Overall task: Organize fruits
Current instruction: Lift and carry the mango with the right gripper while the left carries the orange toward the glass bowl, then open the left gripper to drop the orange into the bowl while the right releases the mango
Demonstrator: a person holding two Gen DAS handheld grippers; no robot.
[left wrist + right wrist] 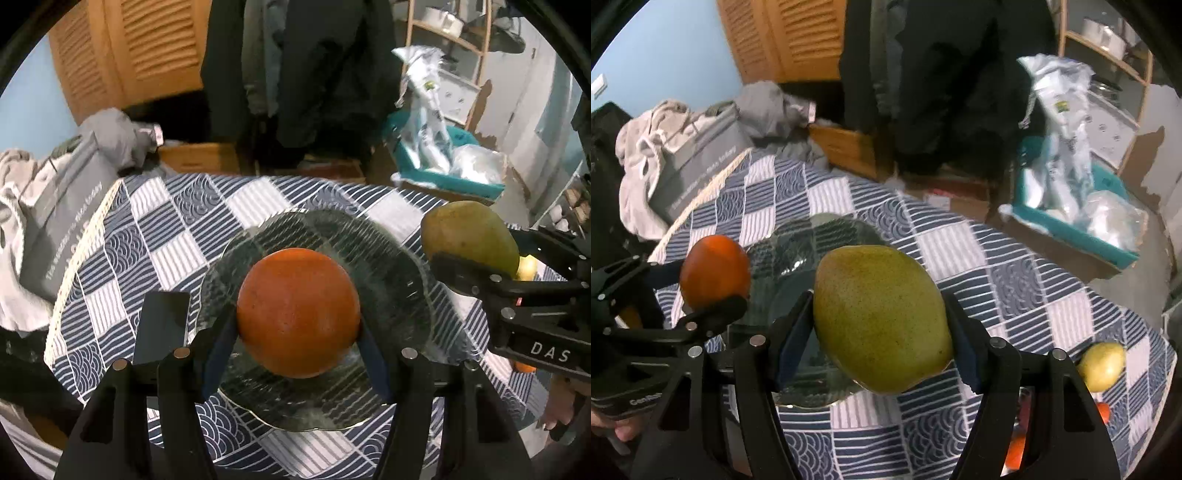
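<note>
an orange [298, 313] is pinched between the jaws of the left gripper [298, 332] and is held above a glass plate [399, 280], which rests on the counter's blue-and-white patterned cloth [173, 236]. a green mango [881, 317] is pinched between the jaws of the right gripper [879, 332] and is held over the near right edge of the plate. a yellow fruit [1102, 365] is seen lying on the cloth at the right, well apart from the plate.

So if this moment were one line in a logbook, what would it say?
left gripper: shut on orange, above glass plate | right gripper: shut on mango | lemon: on tablecloth
</note>
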